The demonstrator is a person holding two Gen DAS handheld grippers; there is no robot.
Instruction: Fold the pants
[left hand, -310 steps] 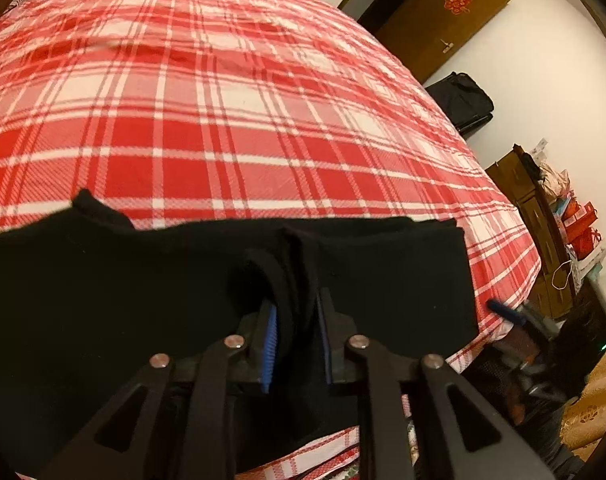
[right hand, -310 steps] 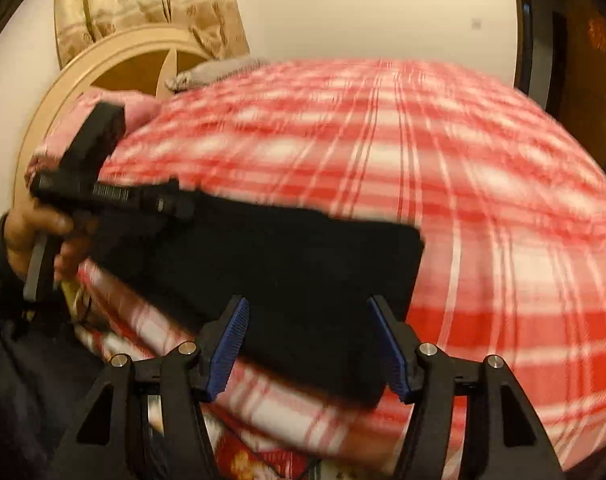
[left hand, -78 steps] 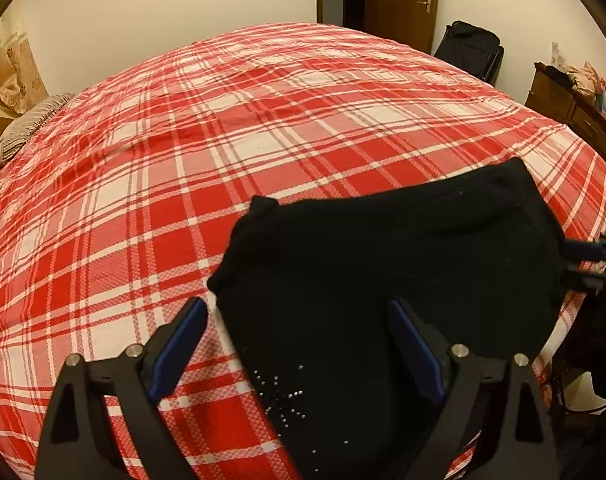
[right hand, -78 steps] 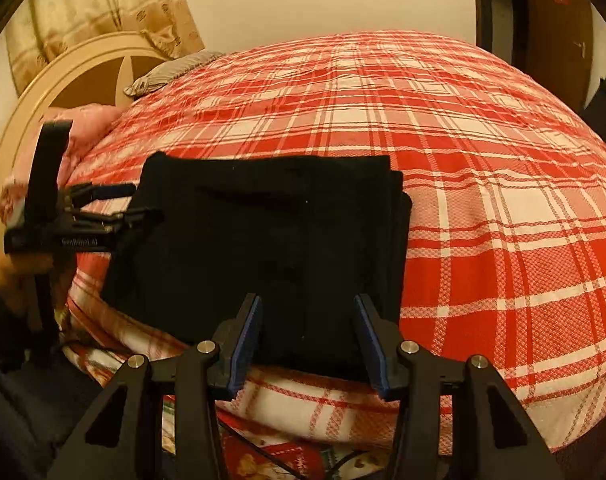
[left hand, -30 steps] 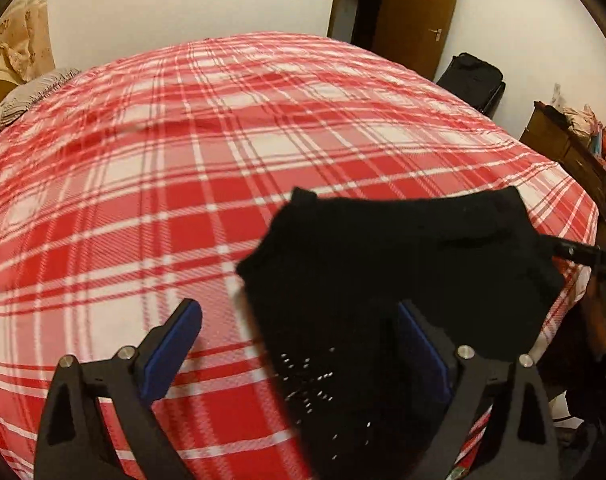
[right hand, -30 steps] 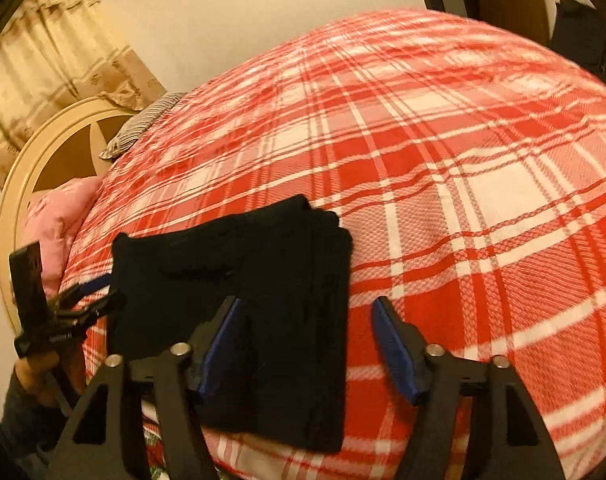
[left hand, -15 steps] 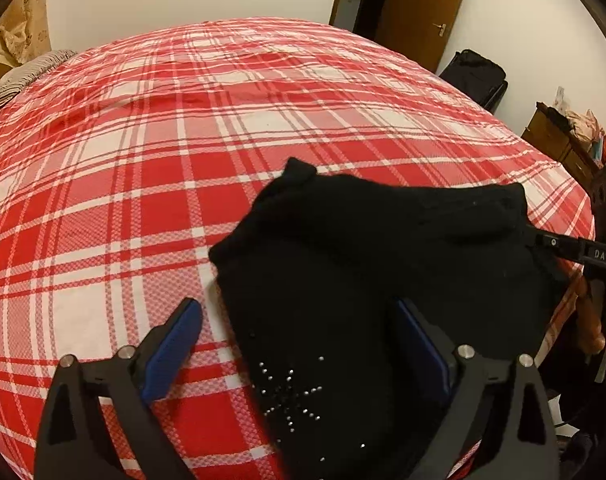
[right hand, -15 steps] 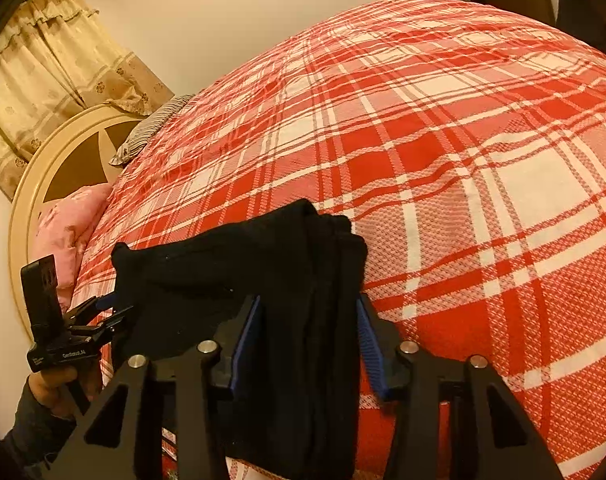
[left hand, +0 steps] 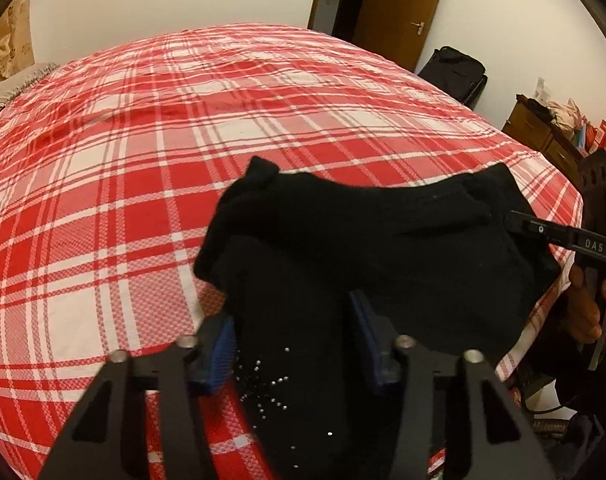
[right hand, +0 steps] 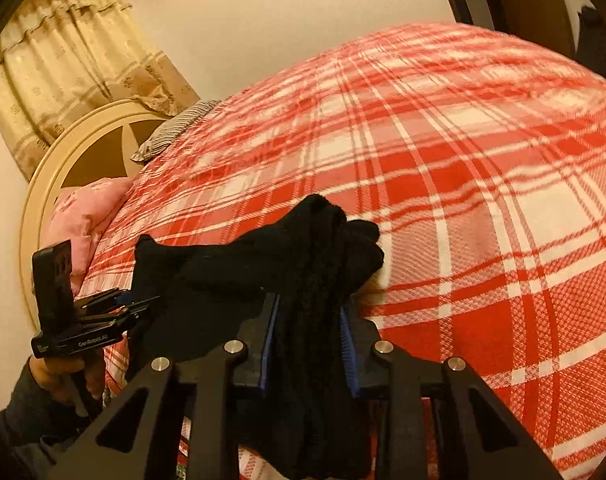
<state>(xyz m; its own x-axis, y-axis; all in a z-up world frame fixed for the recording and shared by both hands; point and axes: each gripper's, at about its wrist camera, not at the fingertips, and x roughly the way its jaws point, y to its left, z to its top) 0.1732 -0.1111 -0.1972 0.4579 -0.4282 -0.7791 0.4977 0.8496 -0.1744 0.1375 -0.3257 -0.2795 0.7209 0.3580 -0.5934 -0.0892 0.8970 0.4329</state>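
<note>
Pants bunched at the bed's near edge, one claw clamped on each end.
Left wrist: left claw (left hand: 293,338) grips pants (left hand: 383,248); their long axis runs right toward the other claw. Right wrist: right claw (right hand: 309,338) pinches a thick bunch over the bed (right hand: 483,200), the rest trailing left.

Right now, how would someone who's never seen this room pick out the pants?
Find the big bed with the red plaid cover. At its near edge lies a bunched black garment, the pants, pinched at each end between blue-padded fingers. Nothing else on the plaid is black.
</note>
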